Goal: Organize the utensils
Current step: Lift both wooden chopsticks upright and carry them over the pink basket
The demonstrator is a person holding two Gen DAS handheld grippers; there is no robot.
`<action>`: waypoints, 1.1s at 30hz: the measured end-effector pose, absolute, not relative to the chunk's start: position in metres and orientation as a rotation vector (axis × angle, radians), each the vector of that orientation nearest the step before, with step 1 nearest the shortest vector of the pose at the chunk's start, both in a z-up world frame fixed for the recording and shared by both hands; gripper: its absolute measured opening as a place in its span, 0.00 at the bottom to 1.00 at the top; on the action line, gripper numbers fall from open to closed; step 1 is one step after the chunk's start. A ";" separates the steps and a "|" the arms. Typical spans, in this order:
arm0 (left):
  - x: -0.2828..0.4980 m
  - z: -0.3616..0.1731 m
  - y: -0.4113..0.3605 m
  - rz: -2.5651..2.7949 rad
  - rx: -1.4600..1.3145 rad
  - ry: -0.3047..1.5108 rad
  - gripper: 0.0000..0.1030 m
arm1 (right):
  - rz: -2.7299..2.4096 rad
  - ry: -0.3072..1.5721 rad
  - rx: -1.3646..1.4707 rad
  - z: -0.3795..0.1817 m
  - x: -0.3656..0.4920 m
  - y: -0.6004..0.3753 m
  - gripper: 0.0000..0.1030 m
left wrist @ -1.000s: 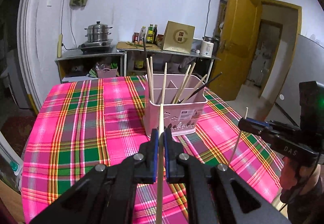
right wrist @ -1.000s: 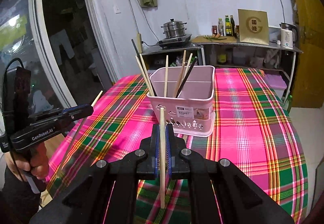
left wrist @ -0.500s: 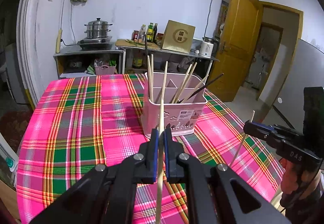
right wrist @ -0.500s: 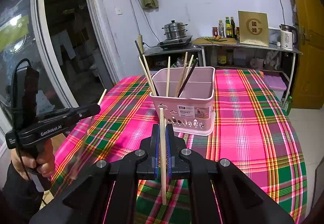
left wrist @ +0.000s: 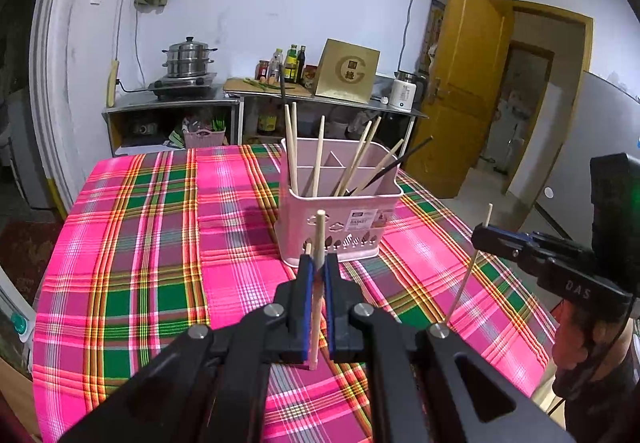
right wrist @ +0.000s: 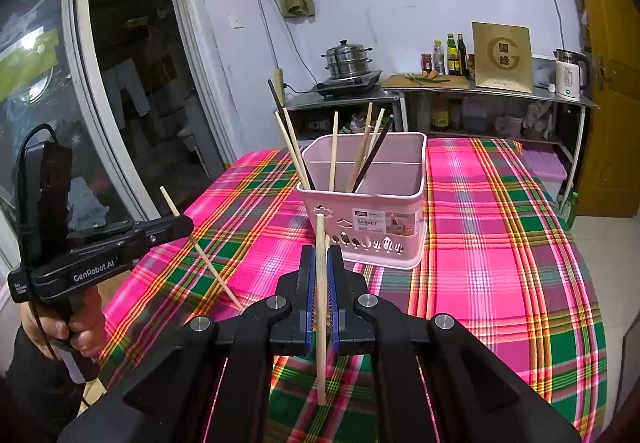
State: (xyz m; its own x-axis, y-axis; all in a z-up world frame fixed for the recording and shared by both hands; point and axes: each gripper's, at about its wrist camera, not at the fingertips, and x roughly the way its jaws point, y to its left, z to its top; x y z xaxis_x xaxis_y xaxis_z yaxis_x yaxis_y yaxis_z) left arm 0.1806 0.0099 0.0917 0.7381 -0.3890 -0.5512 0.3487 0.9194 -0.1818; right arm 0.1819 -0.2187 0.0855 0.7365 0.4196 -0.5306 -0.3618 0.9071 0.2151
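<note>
A pink utensil basket (left wrist: 340, 211) (right wrist: 372, 215) stands on the plaid tablecloth with several wooden and dark chopsticks in it. My left gripper (left wrist: 316, 263) is shut on a wooden chopstick (left wrist: 317, 283), held upright above the table in front of the basket. My right gripper (right wrist: 320, 259) is shut on another wooden chopstick (right wrist: 320, 307), also upright and short of the basket. Each gripper shows in the other's view, the right one (left wrist: 480, 237) and the left one (right wrist: 184, 223), each with its chopstick.
The table carries a pink and green plaid cloth (left wrist: 160, 243). Behind it stand metal shelves with a steamer pot (left wrist: 188, 59), bottles, a gold box (left wrist: 346, 71) and a kettle (left wrist: 404, 95). A yellow door (left wrist: 460, 83) is open at the right.
Both grippers have risen and drawn back a little from the basket, each still shut on its chopstick. The left gripper has swung further into the right wrist view.
</note>
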 end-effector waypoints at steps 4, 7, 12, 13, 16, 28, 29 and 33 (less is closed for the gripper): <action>0.180 0.094 0.008 -0.407 -0.060 0.617 0.06 | 0.432 0.599 0.096 0.089 0.181 -0.218 0.05; 0.176 0.098 0.007 -0.411 -0.054 0.609 0.06 | 0.429 0.589 0.090 0.092 0.179 -0.218 0.05; 0.173 0.106 0.002 -0.417 -0.037 0.597 0.06 | 0.426 0.578 0.073 0.096 0.180 -0.219 0.05; 0.174 0.107 0.001 -0.417 -0.033 0.596 0.06 | 0.426 0.576 0.070 0.097 0.180 -0.219 0.05; 0.175 0.112 -0.002 -0.417 -0.022 0.596 0.06 | 0.425 0.570 0.058 0.100 0.180 -0.218 0.05; 0.209 0.146 -0.014 -0.441 -0.008 0.592 0.06 | 0.424 0.510 0.012 0.138 0.199 -0.214 0.05; 0.212 0.150 -0.015 -0.439 -0.006 0.588 0.06 | 0.428 0.502 0.016 0.142 0.203 -0.214 0.05; 0.231 0.168 -0.019 -0.435 -0.009 0.577 0.06 | 0.435 0.469 0.044 0.162 0.218 -0.214 0.05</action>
